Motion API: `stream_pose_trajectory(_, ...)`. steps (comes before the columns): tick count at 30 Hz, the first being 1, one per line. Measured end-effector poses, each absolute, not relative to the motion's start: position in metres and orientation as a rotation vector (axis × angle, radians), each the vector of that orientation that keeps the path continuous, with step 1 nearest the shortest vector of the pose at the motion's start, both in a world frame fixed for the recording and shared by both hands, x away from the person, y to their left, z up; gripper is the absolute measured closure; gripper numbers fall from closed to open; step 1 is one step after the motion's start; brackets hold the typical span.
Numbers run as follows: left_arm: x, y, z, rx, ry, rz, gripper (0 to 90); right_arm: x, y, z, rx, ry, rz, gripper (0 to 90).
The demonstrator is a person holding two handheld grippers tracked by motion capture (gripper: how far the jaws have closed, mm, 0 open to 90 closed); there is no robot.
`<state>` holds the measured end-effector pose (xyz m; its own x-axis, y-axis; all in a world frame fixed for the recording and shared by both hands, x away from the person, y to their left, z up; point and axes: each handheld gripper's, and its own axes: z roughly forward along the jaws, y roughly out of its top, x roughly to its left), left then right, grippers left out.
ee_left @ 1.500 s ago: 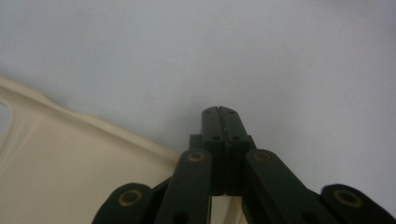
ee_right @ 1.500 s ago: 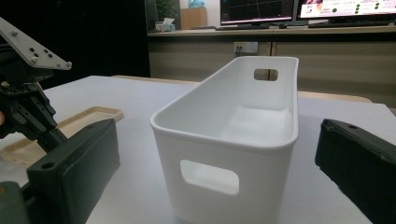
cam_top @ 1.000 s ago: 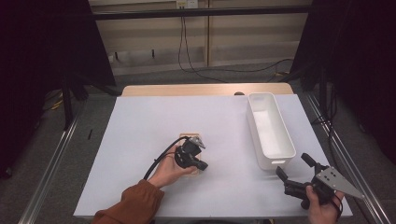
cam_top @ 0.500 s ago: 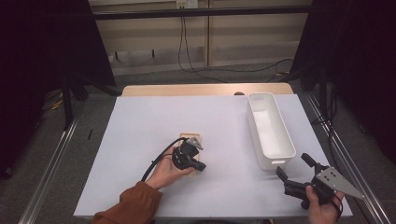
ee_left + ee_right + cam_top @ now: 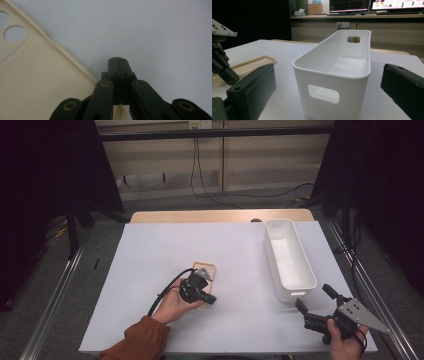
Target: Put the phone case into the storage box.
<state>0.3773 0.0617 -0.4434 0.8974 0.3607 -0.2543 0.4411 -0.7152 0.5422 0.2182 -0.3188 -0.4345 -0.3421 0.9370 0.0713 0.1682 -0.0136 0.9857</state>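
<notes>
**Left tool pressing shut beside the beige tray, right tool waiting wide at the bin**

The left tool (image 5: 204, 290) is sitting near the middle of the worktop (image 5: 150, 250), a little toward the near edge, and is pointing down over the near end of a flat beige tray (image 5: 206, 268). In the left gripper view its two black jaws are lying flat against each other with nothing between them, and the tip is hovering over the pale worktop just beside the tray's (image 5: 37, 82) raised rim. Two round holes are showing through the tray at the upper left of that view. Whether the tip is touching the worktop or the rim cannot be told. The hand (image 5: 172, 304) holding this tool is coming in from the near edge in an orange-brown sleeve (image 5: 135, 344).

The right tool (image 5: 314, 304) is resting at the near right corner of the worktop, held by the other hand (image 5: 345, 340). Its jaws are standing wide apart and gripping nothing. They are aiming at the near short end of a white bin (image 5: 290, 257), which is standing upright along the right edge, its long side running toward the far edge. In the right gripper view the bin (image 5: 337, 72) is sitting between the two spread jaws but apart from them, with a handle slot in each short end.
</notes>
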Motion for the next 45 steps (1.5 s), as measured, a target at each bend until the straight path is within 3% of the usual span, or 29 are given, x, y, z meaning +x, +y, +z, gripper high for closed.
stream_pose_trajectory(45,0.37,0.081,-0.444,2.407,0.617,-0.151,90.0,0.218,-0.319,-0.435,1.172,1.576,1.416,0.0)
